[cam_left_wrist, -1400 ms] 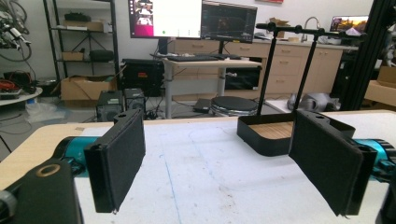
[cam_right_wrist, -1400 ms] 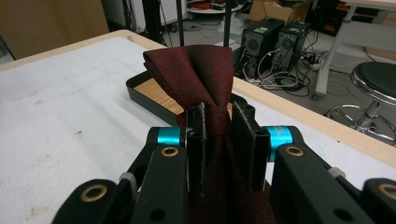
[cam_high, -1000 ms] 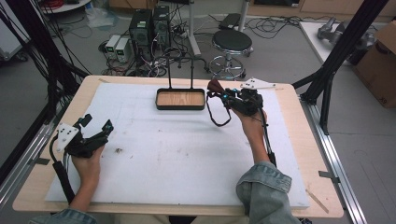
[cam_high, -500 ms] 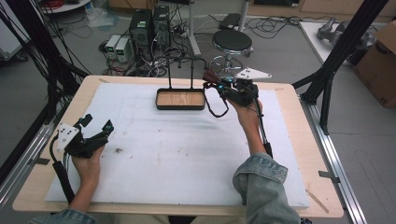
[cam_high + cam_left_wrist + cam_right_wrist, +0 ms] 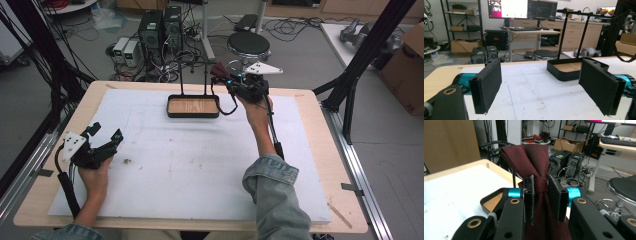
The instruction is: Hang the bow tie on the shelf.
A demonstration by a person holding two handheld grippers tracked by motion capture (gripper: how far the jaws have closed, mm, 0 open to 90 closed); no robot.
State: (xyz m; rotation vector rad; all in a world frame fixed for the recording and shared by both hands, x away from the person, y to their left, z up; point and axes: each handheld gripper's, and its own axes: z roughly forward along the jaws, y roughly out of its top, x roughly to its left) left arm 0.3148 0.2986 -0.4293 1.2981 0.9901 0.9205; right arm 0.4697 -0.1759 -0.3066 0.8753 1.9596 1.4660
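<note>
Raised right claw [image 5: 541,200] pinches one maroon cloth [image 5: 531,157].

The dark red cloth [image 5: 537,160] runs below the frame between the right gripper [image 5: 543,195] jaws; its lower end is cut off.

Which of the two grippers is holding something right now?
The right gripper, up by the black tray: its jaws pinch dark red cloth. The left gripper is open and empty.
</note>
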